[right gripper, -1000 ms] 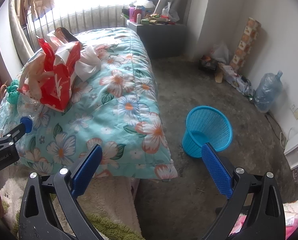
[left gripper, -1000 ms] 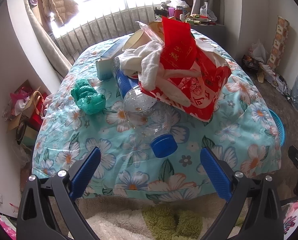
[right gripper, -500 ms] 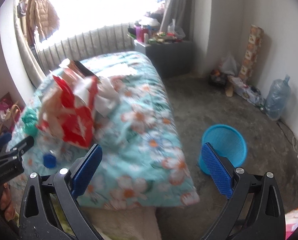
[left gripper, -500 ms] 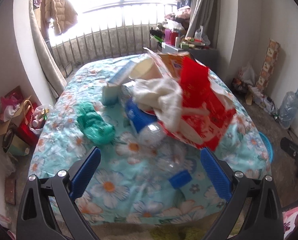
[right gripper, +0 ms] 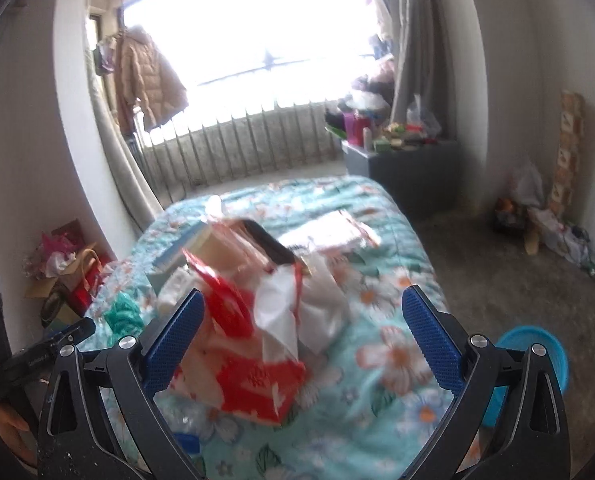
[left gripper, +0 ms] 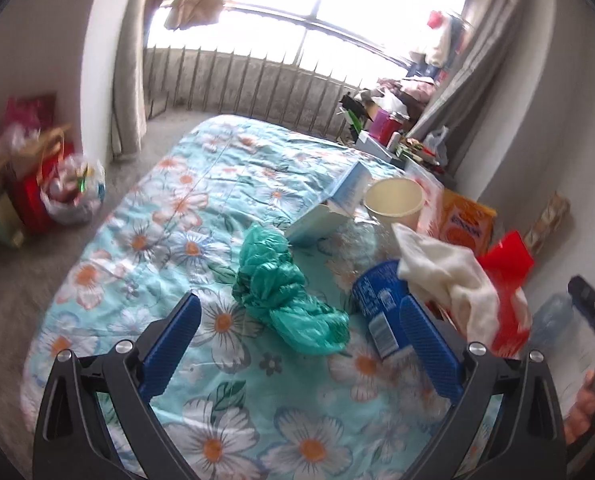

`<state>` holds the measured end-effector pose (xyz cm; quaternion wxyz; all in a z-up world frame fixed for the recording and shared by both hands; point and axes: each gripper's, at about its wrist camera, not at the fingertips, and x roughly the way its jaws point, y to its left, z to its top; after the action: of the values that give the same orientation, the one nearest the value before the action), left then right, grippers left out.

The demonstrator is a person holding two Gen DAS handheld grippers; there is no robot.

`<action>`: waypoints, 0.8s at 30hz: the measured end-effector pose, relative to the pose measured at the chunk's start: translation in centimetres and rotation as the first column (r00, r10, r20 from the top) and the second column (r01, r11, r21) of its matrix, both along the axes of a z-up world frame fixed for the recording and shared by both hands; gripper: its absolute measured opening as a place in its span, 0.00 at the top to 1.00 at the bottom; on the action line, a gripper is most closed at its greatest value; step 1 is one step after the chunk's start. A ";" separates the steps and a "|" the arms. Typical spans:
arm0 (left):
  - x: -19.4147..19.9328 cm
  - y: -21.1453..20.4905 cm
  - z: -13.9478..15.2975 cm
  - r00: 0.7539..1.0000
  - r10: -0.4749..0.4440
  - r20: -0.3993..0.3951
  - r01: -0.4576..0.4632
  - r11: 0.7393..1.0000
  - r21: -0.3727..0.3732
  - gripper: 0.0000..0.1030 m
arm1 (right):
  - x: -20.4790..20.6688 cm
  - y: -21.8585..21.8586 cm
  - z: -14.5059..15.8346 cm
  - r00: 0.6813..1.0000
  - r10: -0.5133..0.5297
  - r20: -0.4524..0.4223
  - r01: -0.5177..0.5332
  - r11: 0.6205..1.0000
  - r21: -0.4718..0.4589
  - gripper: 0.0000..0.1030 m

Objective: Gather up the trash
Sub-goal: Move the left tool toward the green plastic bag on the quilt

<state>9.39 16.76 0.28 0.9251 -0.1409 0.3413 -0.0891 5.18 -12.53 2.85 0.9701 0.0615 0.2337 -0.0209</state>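
Trash lies heaped on a bed [left gripper: 169,216] with a floral quilt, seen from both wrist cameras. In the left wrist view, going left to right: bags [left gripper: 49,184] sit on the floor by the wall; a crumpled green bag [left gripper: 285,292] lies mid-quilt, framed between the fingers of the left tongs [left gripper: 301,348], which are spread wide and hold nothing. Behind the green bag lies a pale blue box [left gripper: 333,208], and just beside it a cream cup [left gripper: 393,200] with its mouth toward the camera. A clear bottle with a blue label [left gripper: 373,300] lies near the right finger, partly under a white cloth [left gripper: 445,276]. Right of that comes an orange box [left gripper: 463,224] and a red bag [left gripper: 509,280].

In the right wrist view the picture is blurred. The left tongs' black frame [right gripper: 37,356] shows at the left edge. The green bag [right gripper: 125,314] lies beyond the left finger. The right tongs [right gripper: 301,344] are also wide and empty, hovering over the red bag [right gripper: 253,376] and the white cloth [right gripper: 297,312] on it. A blue cap [right gripper: 185,442] shows low on the quilt. A blue basket [right gripper: 533,348] stands on the floor right of the bed.
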 end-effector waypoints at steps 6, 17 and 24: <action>2.8 0.9 -0.8 0.999 0.041 -0.035 -0.044 0.995 -0.092 0.05 | 2.0 0.2 -0.4 0.999 0.037 0.039 -0.034 0.998 -0.061 0.08; 6.4 0.7 -4.9 0.988 0.060 -0.139 -0.064 0.998 -0.025 0.05 | 3.9 -0.4 -1.0 0.998 0.060 0.019 -0.060 0.998 0.008 0.08; 6.8 1.0 -6.9 0.976 0.061 -0.208 -0.064 0.998 -0.009 0.05 | 4.0 0.3 -1.4 0.997 0.078 0.001 -0.078 0.997 0.009 0.08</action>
<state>16.15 17.73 -6.62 0.8855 -0.1674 0.4308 -0.0474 9.19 -12.18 1.40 0.9699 0.0568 0.2360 0.0183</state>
